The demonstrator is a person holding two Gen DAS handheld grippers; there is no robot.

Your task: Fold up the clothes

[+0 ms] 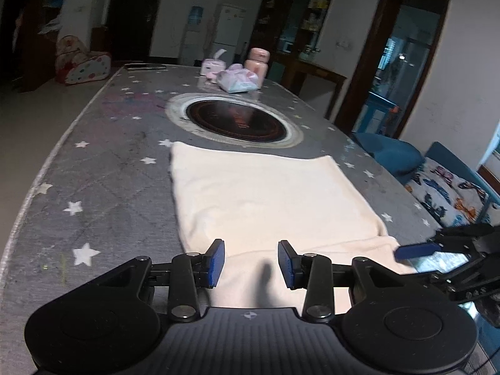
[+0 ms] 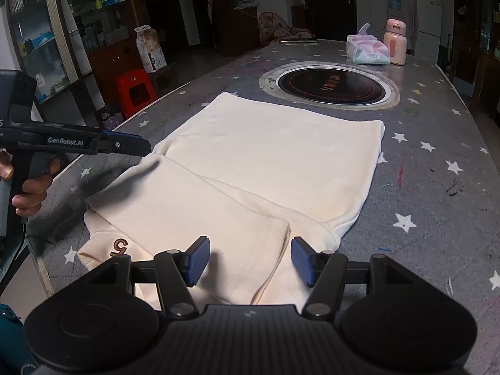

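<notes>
Left gripper [image 1: 251,262] hovers over the near edge of the cream garment [image 1: 268,193], jaws apart, nothing pinched between the pads. Right gripper [image 2: 250,261] likewise stands apart-jawed above the near folded flap, its pads clear of the cloth; the flap's edge lies between the pads. Garment lies flat on the star-patterned surface [image 2: 437,156], near its front edge, far hem just short of the round black cooktop [image 2: 331,86]. Tissue pack [image 2: 368,50] and pink bottle [image 2: 395,43] sit by the far edge, well apart from the garment.
</notes>
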